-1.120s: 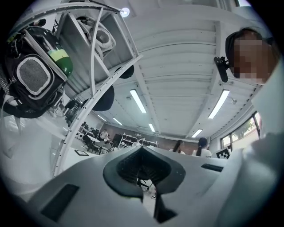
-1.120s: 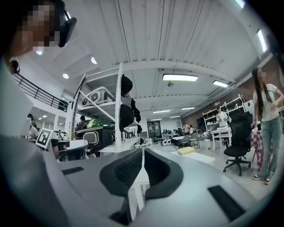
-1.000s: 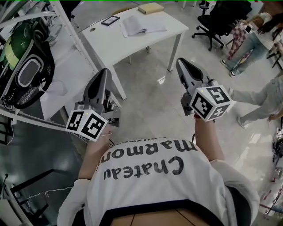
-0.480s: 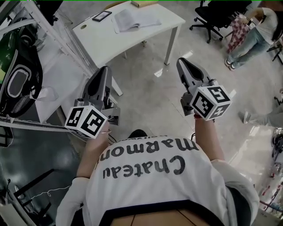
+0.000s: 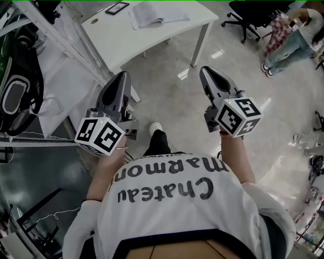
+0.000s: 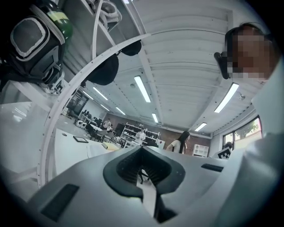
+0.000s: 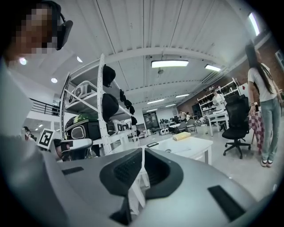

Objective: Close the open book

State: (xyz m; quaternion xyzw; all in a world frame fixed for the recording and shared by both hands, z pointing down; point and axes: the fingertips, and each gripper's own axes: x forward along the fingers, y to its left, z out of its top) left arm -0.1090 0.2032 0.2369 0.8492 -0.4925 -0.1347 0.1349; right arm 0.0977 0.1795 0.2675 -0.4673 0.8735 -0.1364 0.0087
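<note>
The open book (image 5: 154,12) on the white table (image 5: 152,40) runs off the top edge of the head view, so its far pages are lost. The dark tablet (image 5: 117,7) beside it is clipped as well. The right gripper view takes the tabletop almost edge-on, and the book cannot be made out there. A bystander (image 5: 291,45) and an office chair (image 5: 250,12) are cut by the frame.

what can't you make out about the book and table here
- book: head view, top edge cuts off its far part; print too small to read
- table: head view, far end past the top edge
- right gripper view: book too flat and small to show its pages
- second shoe: head view, shirt hides it; one shoe shows
</note>
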